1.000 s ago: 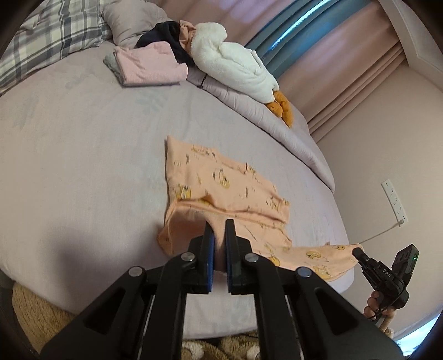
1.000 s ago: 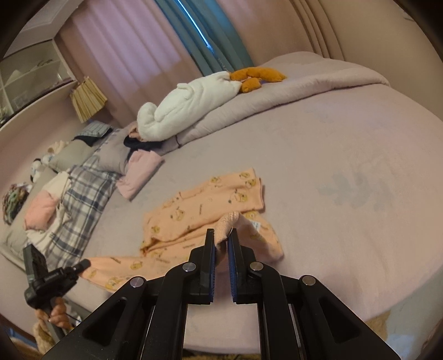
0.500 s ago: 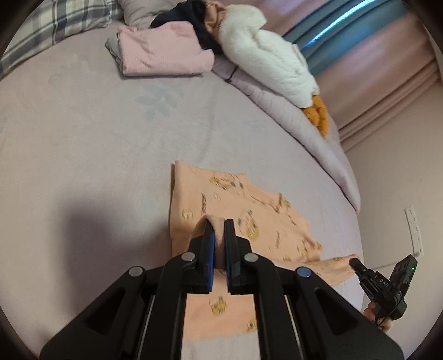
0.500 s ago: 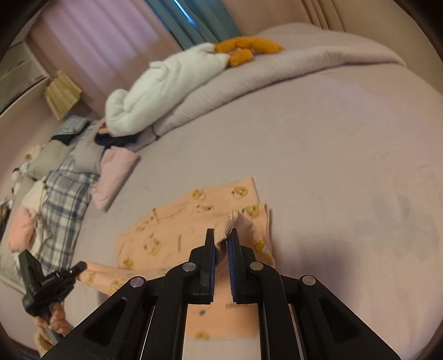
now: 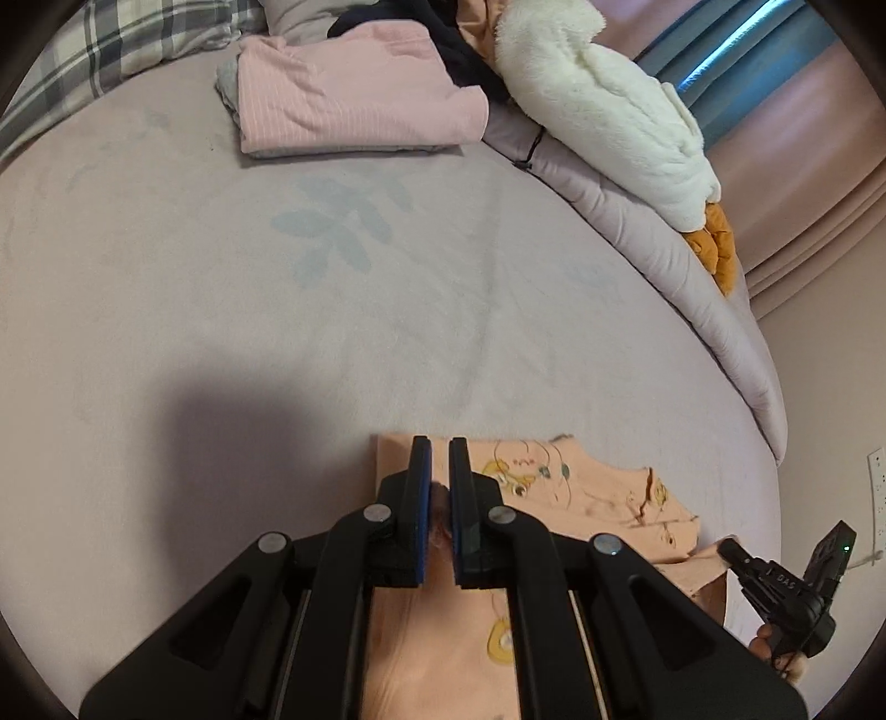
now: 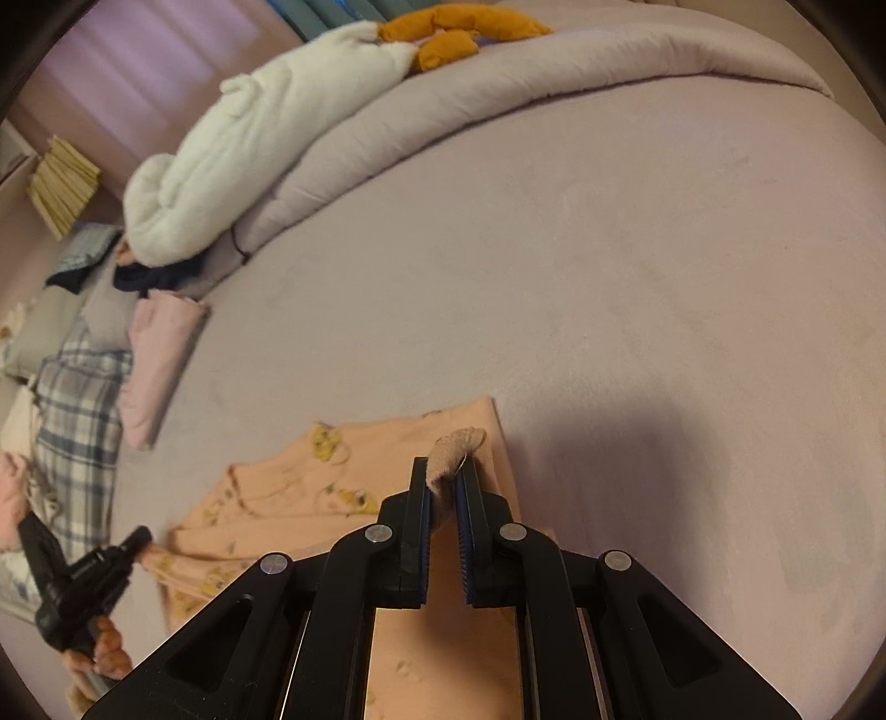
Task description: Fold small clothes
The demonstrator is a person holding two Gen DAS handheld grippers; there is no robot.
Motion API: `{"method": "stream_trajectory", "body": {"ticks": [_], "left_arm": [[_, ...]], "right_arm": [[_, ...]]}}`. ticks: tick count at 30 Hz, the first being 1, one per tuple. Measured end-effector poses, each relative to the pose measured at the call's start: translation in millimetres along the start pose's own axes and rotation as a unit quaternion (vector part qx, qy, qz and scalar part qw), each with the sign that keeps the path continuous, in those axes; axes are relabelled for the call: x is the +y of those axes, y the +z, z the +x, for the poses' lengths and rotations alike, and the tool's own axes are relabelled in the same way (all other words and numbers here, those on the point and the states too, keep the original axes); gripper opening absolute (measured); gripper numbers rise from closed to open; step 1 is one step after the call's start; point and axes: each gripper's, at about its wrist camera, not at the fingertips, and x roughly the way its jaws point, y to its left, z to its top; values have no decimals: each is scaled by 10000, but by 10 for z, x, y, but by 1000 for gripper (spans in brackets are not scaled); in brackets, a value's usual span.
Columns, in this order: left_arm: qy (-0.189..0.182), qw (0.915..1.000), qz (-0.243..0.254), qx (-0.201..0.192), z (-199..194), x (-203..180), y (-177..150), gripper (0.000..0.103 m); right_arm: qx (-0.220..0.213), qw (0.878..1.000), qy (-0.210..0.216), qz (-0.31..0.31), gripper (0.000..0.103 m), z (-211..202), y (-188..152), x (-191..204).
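While one lilac bed (image 5: 232,310) fills both views, one rolled lilac duvet (image 6: 498,83) lies along its far edge, running from eleven to two o'clock in the right wrist view. One white fleece bundle (image 5: 598,105) rests on that duvet at one o'clock in the left wrist view, with one orange plush piece (image 5: 717,249) just below it. One folded pink garment (image 5: 354,99) sits at twelve o'clock there, beside one plaid pillow (image 5: 99,50) at eleven.

One peach printed garment (image 5: 581,493), the piece being folded, lies near the bed's front edge at six o'clock in both views. Two claws hold it: the left claw (image 5: 438,487) is pinched narrow on a fold of the fabric, and the right claw (image 6: 443,487) is likewise narrow, clamped on a raised tuft of the same cloth. Each claw also appears small in the other's view, at four and eight o'clock.
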Motion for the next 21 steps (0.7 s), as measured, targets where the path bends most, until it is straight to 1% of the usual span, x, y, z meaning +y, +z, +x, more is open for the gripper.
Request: {"method": "stream_trajectory", "body": {"ticks": [5, 10, 11, 12, 13, 14, 15, 17, 20, 21], "left_arm": [[66, 10000, -50, 51, 129, 43, 51, 5], [136, 9997, -213, -24, 215, 106, 152, 4], [153, 9996, -239, -8, 238, 121, 178, 3], [163, 9996, -249, 5, 253, 124, 190, 3], [174, 9995, -248, 20, 266, 129, 198, 3], [178, 9996, -228, 40, 266, 133, 204, 3], [168, 9996, -213, 37, 254, 132, 201, 3], [157, 9997, -179, -19, 190, 144, 198, 3], [174, 9997, -115, -96, 87, 157, 216, 6], [156, 9998, -79, -127, 14, 156, 202, 8]], "right_arm": [[3, 9999, -154, -10, 10, 90, 65, -1], [-83, 9995, -292, -60, 10, 105, 155, 9], [-125, 9992, -367, -78, 10, 142, 198, 24], [-195, 9984, -510, -122, 10, 146, 207, 30], [-303, 9965, -753, -185, 10, 129, 215, 29], [-335, 9956, -851, -211, 10, 148, 238, 40], [-326, 9954, -868, -228, 10, 141, 238, 31], [-275, 9967, -730, -244, 10, 107, 221, 12], [-302, 9962, -747, -340, 10, 16, 184, 1], [-293, 9960, -756, -364, 10, -4, 172, 7]]}}
